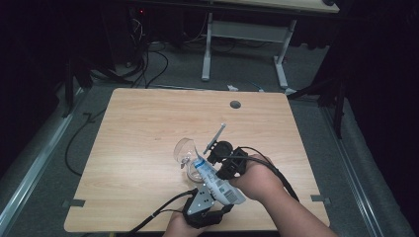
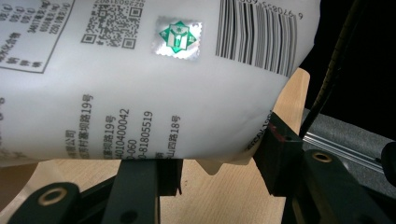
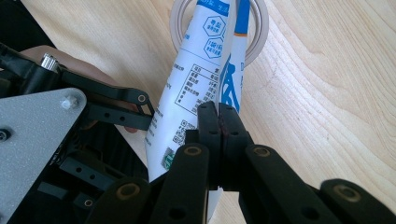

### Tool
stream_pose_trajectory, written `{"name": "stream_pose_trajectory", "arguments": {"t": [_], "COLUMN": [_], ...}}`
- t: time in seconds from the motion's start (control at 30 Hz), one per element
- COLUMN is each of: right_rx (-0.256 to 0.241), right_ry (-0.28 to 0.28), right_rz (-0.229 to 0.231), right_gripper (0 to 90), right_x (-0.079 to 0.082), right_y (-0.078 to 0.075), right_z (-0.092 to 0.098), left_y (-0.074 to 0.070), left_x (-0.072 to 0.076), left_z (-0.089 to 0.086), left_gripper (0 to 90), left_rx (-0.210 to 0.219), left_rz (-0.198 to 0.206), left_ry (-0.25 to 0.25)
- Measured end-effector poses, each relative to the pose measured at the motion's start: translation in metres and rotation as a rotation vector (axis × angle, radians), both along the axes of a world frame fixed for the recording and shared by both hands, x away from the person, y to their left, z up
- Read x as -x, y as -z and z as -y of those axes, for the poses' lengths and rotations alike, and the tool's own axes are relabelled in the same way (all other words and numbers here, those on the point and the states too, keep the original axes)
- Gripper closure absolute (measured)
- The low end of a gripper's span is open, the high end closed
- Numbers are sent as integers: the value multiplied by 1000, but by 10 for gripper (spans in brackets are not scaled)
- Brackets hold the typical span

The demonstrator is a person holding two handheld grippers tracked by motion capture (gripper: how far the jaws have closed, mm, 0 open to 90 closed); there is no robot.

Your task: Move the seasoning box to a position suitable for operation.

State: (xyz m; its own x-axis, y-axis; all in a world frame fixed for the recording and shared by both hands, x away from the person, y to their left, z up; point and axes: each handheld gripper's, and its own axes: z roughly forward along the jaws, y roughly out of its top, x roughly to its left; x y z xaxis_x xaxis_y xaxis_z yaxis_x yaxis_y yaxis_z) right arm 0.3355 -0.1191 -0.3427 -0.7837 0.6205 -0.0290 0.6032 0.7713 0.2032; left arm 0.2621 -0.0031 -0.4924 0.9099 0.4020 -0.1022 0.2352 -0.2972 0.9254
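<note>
**Both grippers on one printed pouch, above the glass**

Between the black jaws of the right gripper (image 3: 219, 122) a thin edge of the white-and-blue pouch (image 3: 201, 70) is pinched — the two jaws are pressed flat together on it, with no gap showing. Just beside the pouch, on its lower end, the left gripper (image 2: 219, 158) has its jaws spread to either side of the pouch's rounded, barcode-printed bottom (image 2: 154, 88); the right-hand jaw touches the pouch wall, while whether the other jaw presses on it I cannot tell.

From above, the pouch (image 1: 217, 180) hangs tilted between the two hands, its upper end leaning toward a clear glass (image 1: 187, 150) that stands on the table (image 1: 143, 128). In the right gripper view the pouch's far end lies over the glass's round rim (image 3: 259, 28). The left gripper's grey plate (image 1: 200, 200) sits just below the pouch — near the table's front edge. Beyond the pouch, toward the back of the table, lies a small round hole (image 1: 235, 104) in the wooden top.
</note>
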Motion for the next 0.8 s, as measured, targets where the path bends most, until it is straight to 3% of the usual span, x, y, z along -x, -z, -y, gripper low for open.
{"name": "stream_pose_trajectory", "arguments": {"t": [0.8], "right_rx": [7], "right_ry": [-7], "right_rz": [1], "right_gripper": [900], "right_x": [-3], "right_y": [-2], "right_z": [-3], "left_y": [-1], "left_x": [-1], "left_z": [0], "left_gripper": [535], "left_rx": [13], "left_rz": [-10], "left_ry": [16]}}
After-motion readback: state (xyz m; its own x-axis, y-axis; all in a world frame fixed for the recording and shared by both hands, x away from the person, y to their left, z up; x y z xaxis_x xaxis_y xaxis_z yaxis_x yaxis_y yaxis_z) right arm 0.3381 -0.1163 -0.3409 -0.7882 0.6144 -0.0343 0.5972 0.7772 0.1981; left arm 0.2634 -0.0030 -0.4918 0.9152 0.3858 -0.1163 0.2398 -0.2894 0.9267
